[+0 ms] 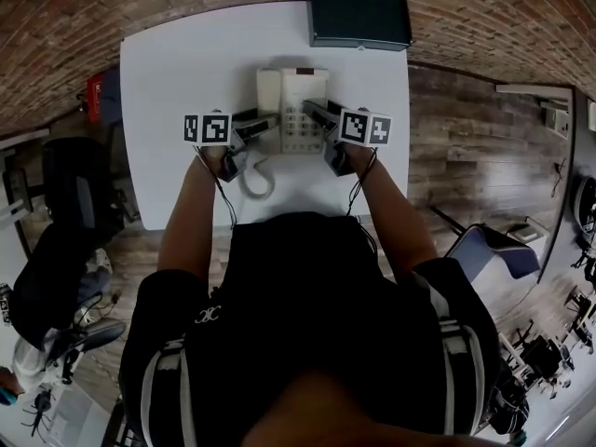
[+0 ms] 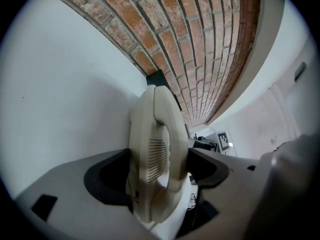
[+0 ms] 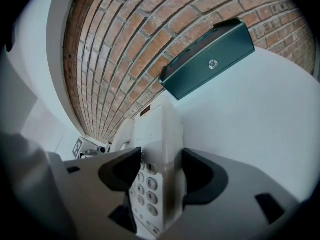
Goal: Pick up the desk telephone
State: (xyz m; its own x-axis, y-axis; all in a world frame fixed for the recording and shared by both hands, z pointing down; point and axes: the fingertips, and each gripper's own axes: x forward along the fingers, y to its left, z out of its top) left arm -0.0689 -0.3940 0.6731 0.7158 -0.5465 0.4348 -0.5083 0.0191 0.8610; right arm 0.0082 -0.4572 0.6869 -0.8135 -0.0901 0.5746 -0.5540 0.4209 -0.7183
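A beige desk telephone (image 1: 293, 110) lies flat on the white table (image 1: 177, 63), its handset along the left side and its coiled cord (image 1: 258, 177) trailing toward me. My left gripper (image 1: 265, 124) straddles the handset side (image 2: 155, 149), jaws spread wide, one by the table and one over the handset. It looks open around it. My right gripper (image 1: 315, 112) straddles the keypad edge (image 3: 160, 134), one jaw over the keys, the other at the side wall. Its pads (image 3: 192, 176) sit close against the phone. Whether they press is unclear.
A dark green box (image 1: 360, 19) stands at the table's far edge against the brick wall, also in the right gripper view (image 3: 210, 64). A black chair (image 1: 74, 194) and a red object (image 1: 96, 93) are left of the table. Wooden floor lies to the right.
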